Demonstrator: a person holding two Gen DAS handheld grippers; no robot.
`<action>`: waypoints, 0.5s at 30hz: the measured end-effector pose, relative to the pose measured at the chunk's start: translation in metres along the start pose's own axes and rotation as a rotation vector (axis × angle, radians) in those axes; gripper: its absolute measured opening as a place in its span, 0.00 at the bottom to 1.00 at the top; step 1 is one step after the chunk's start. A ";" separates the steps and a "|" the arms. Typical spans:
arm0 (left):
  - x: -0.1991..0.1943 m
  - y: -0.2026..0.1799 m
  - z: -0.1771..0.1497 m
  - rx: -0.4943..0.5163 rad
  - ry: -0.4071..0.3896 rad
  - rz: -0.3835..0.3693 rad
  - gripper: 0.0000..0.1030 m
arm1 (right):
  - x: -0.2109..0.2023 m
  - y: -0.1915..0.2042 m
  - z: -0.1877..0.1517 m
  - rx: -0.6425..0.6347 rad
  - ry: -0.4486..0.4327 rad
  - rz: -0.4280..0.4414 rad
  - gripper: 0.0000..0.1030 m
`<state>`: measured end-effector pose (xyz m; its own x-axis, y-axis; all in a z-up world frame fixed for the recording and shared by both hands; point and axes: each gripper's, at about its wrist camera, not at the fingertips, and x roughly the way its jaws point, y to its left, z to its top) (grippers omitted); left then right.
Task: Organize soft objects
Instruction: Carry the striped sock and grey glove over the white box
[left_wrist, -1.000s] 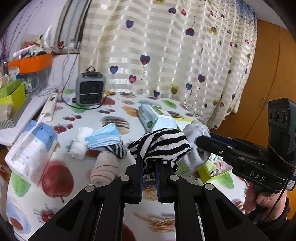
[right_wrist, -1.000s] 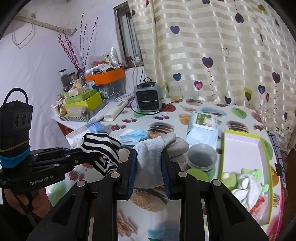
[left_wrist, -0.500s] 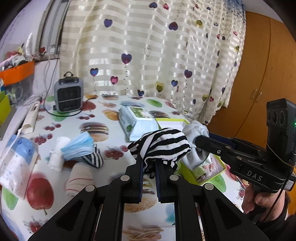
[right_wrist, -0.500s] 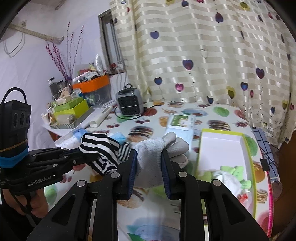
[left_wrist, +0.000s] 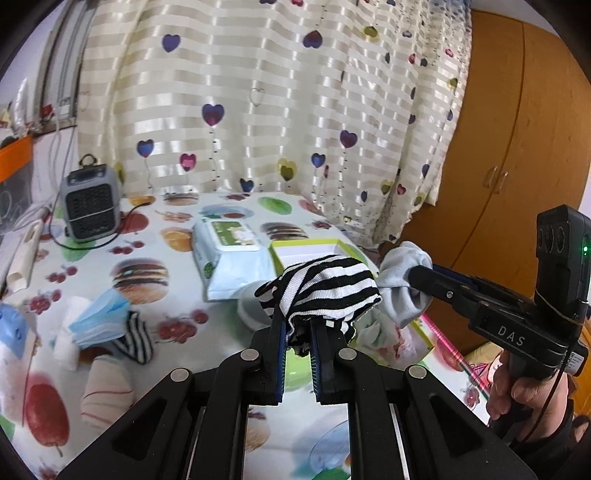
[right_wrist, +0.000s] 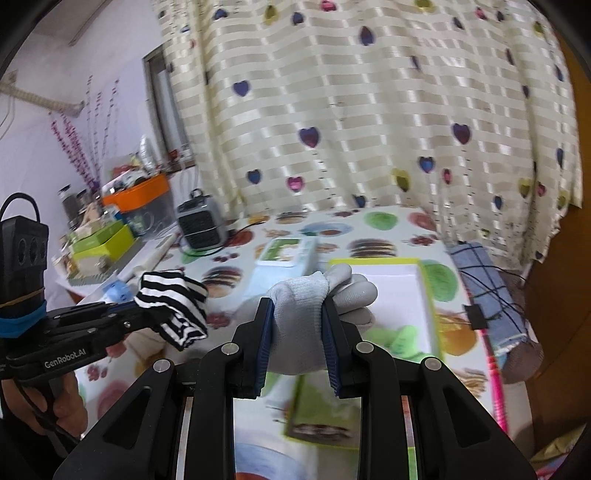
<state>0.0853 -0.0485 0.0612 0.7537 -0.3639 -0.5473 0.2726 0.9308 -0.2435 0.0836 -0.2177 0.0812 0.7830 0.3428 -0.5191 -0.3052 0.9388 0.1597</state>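
My left gripper (left_wrist: 297, 325) is shut on a black-and-white striped sock (left_wrist: 325, 288), held above the table; the sock also shows in the right wrist view (right_wrist: 173, 299). My right gripper (right_wrist: 297, 314) is shut on a grey glove (right_wrist: 314, 295), seen in the left wrist view (left_wrist: 400, 288) just right of the striped sock. Both hang over the near end of a green-rimmed white box (right_wrist: 384, 280), which holds green and white soft items (right_wrist: 399, 338). On the table at the left lie a blue face mask (left_wrist: 98, 321), a second striped sock (left_wrist: 136, 341) and rolled white socks (left_wrist: 105, 393).
A wet-wipes pack (left_wrist: 229, 254) lies beside the box (left_wrist: 306, 251). A small grey heater (left_wrist: 90, 203) with its cord stands at the back left. A shallow grey bowl (left_wrist: 251, 310) sits under the striped sock. A blue checked cloth (right_wrist: 484, 284) and a pink stick (right_wrist: 493, 376) lie at the table's right edge.
Both grippers have moved right with their loads, from over the middle of the table to over the green-rimmed box. The heater and mask have slid left in view.
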 end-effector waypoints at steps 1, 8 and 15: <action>0.003 -0.003 0.001 0.003 0.002 -0.004 0.10 | -0.001 -0.005 -0.001 0.008 0.000 -0.011 0.26; 0.023 -0.014 0.006 0.013 0.026 -0.029 0.10 | -0.001 -0.025 -0.009 0.033 0.021 -0.046 0.26; 0.039 -0.023 0.007 0.022 0.049 -0.042 0.10 | -0.001 -0.042 -0.026 0.060 0.067 -0.069 0.26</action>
<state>0.1129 -0.0841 0.0508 0.7113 -0.4031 -0.5757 0.3165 0.9151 -0.2497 0.0816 -0.2584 0.0534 0.7626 0.2763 -0.5849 -0.2170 0.9611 0.1709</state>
